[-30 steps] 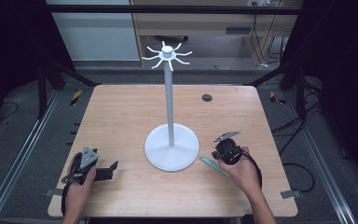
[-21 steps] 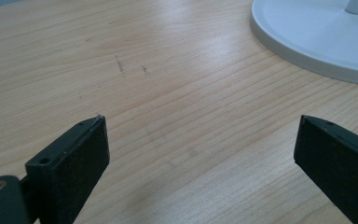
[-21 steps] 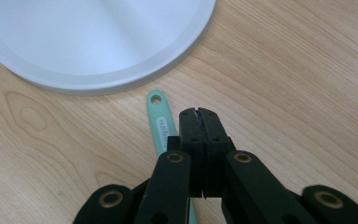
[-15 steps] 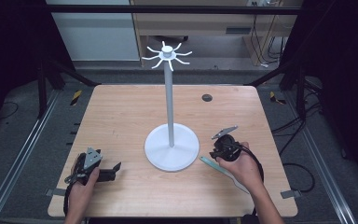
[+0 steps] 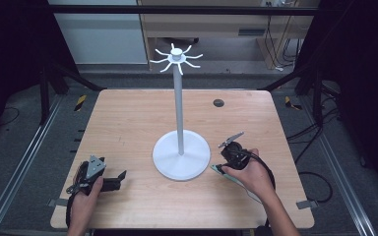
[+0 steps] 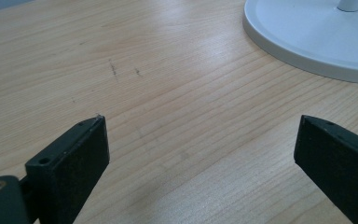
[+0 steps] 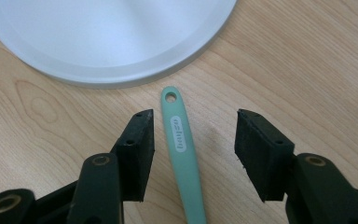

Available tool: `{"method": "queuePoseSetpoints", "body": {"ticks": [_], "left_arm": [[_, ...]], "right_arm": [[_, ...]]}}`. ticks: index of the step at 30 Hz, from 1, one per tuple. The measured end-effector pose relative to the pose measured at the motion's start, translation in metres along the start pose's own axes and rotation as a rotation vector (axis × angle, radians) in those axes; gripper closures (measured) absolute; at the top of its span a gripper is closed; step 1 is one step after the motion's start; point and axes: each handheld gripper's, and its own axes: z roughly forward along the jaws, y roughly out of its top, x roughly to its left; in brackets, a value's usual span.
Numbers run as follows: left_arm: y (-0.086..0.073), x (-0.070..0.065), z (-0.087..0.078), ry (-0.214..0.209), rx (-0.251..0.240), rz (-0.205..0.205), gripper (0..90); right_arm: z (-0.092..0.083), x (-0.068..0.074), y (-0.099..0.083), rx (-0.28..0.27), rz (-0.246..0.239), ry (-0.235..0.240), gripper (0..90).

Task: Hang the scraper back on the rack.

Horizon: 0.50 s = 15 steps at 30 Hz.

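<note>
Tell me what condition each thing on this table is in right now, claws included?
White hook stand: upright, hooks bare.
Green utensil handle: flat on the table, between the right claw's jaws, not yet gripped.
Right claw: open, jaws either side of the handle.
Left claw: open, holding nothing, low over bare wood.

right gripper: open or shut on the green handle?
Open. In the right gripper view the right gripper has its jaws standing apart on either side of the green handle, wood showing in both gaps; neither touches it.
</note>
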Motion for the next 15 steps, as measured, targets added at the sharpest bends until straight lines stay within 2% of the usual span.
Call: {"method": "queuePoseSetpoints", "body": {"ticks": [3, 8, 15], "left_arm": [[0.0005, 0.0015, -0.0004, 0.004, -0.005, -0.001, 2.8], [0.0007, 0.0036, -0.001, 0.003, -0.01, -0.013, 2.9], [0.0011, 0.0051, -0.0012, 0.002, -0.013, -0.018, 2.9]], "right_arm": [[0.0026, 0.0023, 0.0007, 0.022, -0.01, -0.005, 46.8], [0.0079, 0.0036, 0.0013, 0.056, -0.029, -0.001, 54.1], [0.0109, 0.0066, 0.0034, 0.083, -0.059, -0.004, 57.6]]}}
